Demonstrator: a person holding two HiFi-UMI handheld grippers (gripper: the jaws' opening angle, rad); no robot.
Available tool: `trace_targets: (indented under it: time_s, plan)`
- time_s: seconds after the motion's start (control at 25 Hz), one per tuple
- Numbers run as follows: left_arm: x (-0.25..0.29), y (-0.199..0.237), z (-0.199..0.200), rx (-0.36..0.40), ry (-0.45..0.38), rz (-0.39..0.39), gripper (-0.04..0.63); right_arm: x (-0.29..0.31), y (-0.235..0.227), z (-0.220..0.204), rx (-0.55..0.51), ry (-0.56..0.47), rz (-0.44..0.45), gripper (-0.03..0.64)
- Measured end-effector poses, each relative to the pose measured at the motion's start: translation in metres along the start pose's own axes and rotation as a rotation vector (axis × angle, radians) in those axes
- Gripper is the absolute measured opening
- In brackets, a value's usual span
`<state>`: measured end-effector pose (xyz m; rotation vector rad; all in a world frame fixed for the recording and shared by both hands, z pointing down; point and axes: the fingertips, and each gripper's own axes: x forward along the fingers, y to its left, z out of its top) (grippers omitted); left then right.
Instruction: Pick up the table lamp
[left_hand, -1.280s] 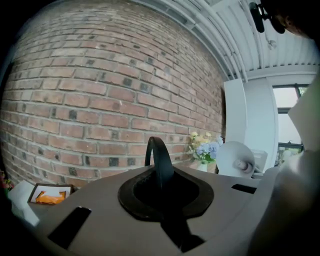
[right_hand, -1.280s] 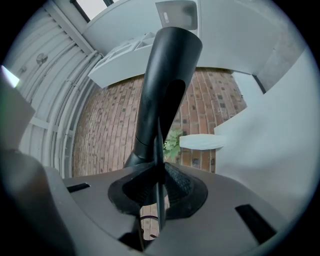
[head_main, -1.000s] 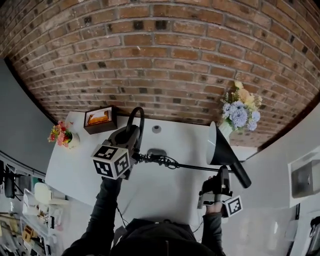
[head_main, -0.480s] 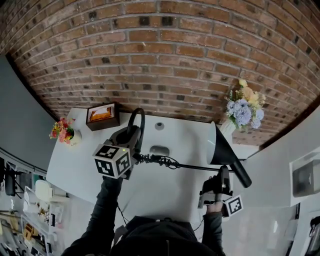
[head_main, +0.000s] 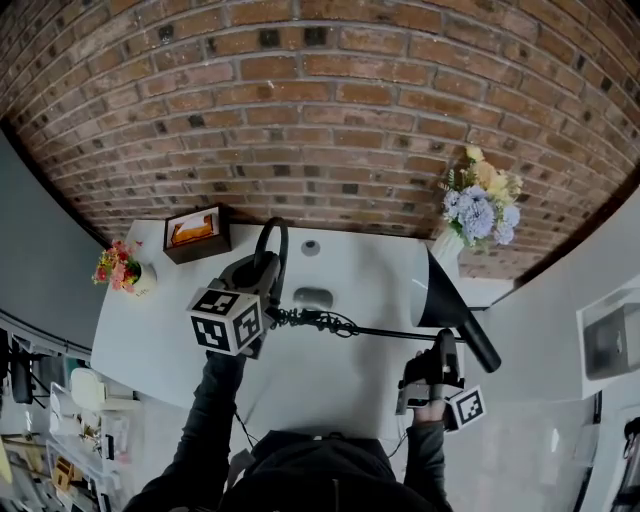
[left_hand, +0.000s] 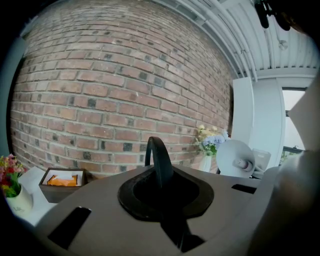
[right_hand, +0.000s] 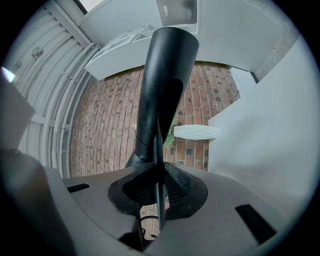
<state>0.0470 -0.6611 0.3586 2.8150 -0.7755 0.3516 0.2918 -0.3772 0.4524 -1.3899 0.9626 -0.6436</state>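
Brick wall (head_main: 320, 120) at the back, white table (head_main: 150, 330) set against it. Seen from the person's place:

- Table lamp (head_main: 440, 290), black, is held crosswise over the near half of the table, carried between the two tools. Cone shade at 2 o'clock, its white inside facing left. A thin rod runs from there to 10 o'clock, with a cable (head_main: 322, 320) coiled round it.
- Left hand-held gripper (head_main: 262, 272) is clenched on the lamp's curved black loop. Its own view shows the jaws pinched tight on that band (left_hand: 159, 160).
- Right hand-held gripper (head_main: 443, 348) is clamped on the thin rod just below the shade. In its own view the rod (right_hand: 159, 200) passes between the closed jaws and the dark stem rises above them.
- I cannot tell whether any part of the lamp touches the table.
- Wooden tissue box (head_main: 195, 235) sits at 10 o'clock against the wall.
- Small pot of pink flowers (head_main: 120, 270) stands at 9 o'clock, at the table's left edge.
- Vase of pale blue and cream flowers (head_main: 478, 205) stands at 2 o'clock, behind the shade.
- Small grey oval object (head_main: 313, 297) lies at 12 o'clock, mid-table.
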Motion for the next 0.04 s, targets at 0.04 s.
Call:
trace_targets:
  time_s: [0.04]
  plan:
    - [0.0,0.0001,-0.0012,-0.001,0.002,0.001,0.029,-0.0004,-0.0009,-0.0002,0.0,0.002,-0.003,0.049]
